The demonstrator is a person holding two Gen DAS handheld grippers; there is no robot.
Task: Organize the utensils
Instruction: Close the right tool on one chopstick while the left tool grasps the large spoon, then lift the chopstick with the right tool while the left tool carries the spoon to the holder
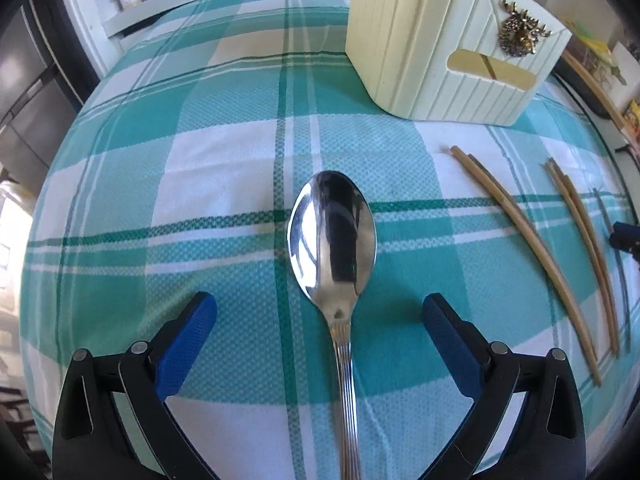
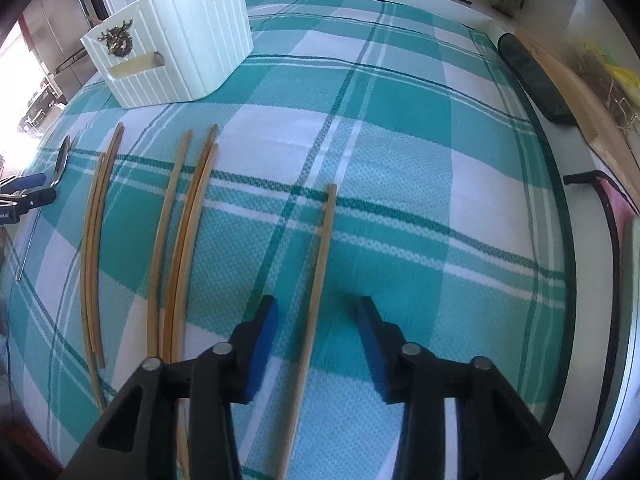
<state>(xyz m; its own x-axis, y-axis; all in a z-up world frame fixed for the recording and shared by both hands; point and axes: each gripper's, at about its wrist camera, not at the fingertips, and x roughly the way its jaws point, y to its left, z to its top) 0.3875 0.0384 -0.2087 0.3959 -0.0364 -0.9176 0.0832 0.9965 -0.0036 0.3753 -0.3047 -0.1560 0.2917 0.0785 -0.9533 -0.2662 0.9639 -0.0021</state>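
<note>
— Where's your left gripper (image 1: 320, 312)?
— Its jaws stand wide apart over the spoon (image 1: 332, 236), which lies on the checked cloth (image 1: 200, 160).
— And your right gripper (image 2: 316, 316)?
— Apart too, astride one chopstick (image 2: 320, 264), not pinching it. The cream holder (image 2: 192, 40) sits far left.

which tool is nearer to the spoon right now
Left. The left tool straddles the spoon, its handle between the open blue pads. The right tool is off to the spoon's right, past several chopsticks, around a single chopstick.
</note>
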